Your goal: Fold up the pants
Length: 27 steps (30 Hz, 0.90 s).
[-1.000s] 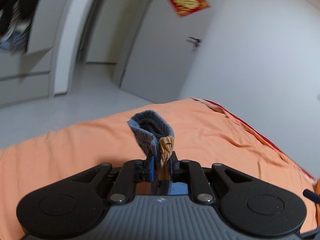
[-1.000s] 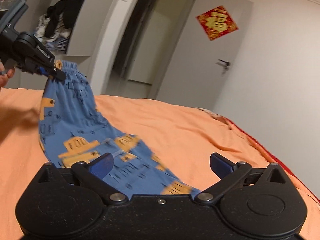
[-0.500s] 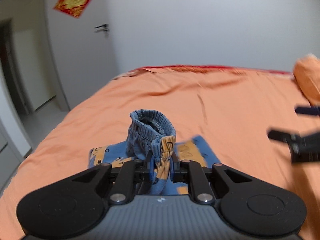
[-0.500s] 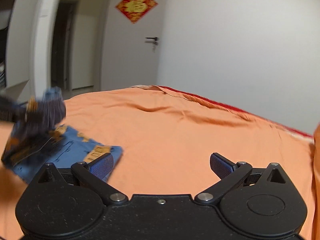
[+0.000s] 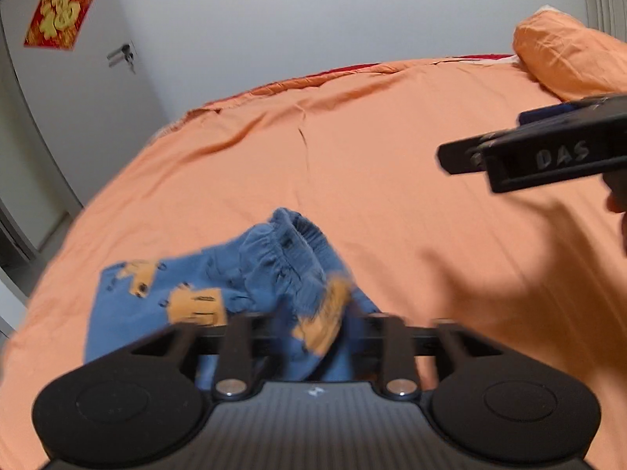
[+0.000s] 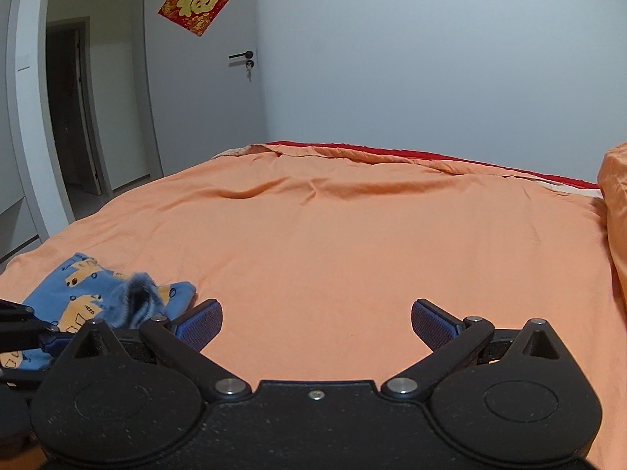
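The small blue cotton pants with orange vehicle prints lie on the near left part of the bed with the orange sheet, close to its left edge. Most of the fabric rests flat on the sheet, while the gathered elastic waistband stands bunched up above it, doubled back over the legs. That heaped shape suggests the waist end is being brought over the leg end to make a fold, and the waistband sits high because the cloth there is not yet laid flat.

The left claw is right at that bunched waist end, with blue and orange fabric between its blurred arms. The arms look set apart, but the blur hides the pads, so I cannot tell whether it pinches the cloth or has let go.

The right claw is wide, its ribbed blue pads well apart with nothing but bare sheet between them. It sits just right of the pants, likely placed to smooth or take a fresh corner once the fold settles.

An orange pillow rests at the far right of the bed. No box, basket or drawer for the pants is visible; the bed alone carries them.
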Tool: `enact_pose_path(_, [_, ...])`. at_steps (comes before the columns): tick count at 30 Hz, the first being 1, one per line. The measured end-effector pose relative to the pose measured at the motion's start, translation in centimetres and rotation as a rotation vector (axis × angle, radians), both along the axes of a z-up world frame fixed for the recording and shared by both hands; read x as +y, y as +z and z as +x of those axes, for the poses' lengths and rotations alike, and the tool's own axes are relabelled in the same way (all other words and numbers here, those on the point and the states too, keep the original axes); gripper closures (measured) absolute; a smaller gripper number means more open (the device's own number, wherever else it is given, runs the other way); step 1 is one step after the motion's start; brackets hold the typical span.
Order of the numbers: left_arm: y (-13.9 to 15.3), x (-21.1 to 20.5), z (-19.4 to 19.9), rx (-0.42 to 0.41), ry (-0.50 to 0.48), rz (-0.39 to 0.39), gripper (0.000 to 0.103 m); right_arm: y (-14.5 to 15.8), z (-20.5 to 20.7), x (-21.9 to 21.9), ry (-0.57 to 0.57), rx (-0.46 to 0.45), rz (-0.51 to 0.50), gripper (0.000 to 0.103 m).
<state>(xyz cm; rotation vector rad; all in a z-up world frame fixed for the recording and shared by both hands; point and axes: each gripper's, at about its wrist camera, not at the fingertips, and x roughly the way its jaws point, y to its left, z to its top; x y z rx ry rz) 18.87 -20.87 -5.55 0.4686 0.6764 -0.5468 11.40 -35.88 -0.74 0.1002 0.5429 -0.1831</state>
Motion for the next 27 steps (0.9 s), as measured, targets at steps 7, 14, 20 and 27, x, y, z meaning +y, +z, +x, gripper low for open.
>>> enact_pose_path(7, [4.2,10.1,1.2,0.032,0.201,-0.29,0.0,-1.5,0.9,2.3,0.092,0.046,-0.051,0.001])
enact_pose_path(14, [1.3,17.9,6.0,0.127,0.436,-0.225,0.0,-1.0,4.0,9.6,0.198,0.11,0.052,0.001])
enact_pose_path(20, [-1.7,22.4,5.8,0.216,0.406,-0.258,0.0,-4.3,5.4,13.4,0.165,0.281,-0.103,0.001])
enact_pose_path(27, [0.6,22.6,6.2,0.168,0.44,-0.303,0.0,-3.7,2.1,11.6,0.258,0.129,-0.114,0.001])
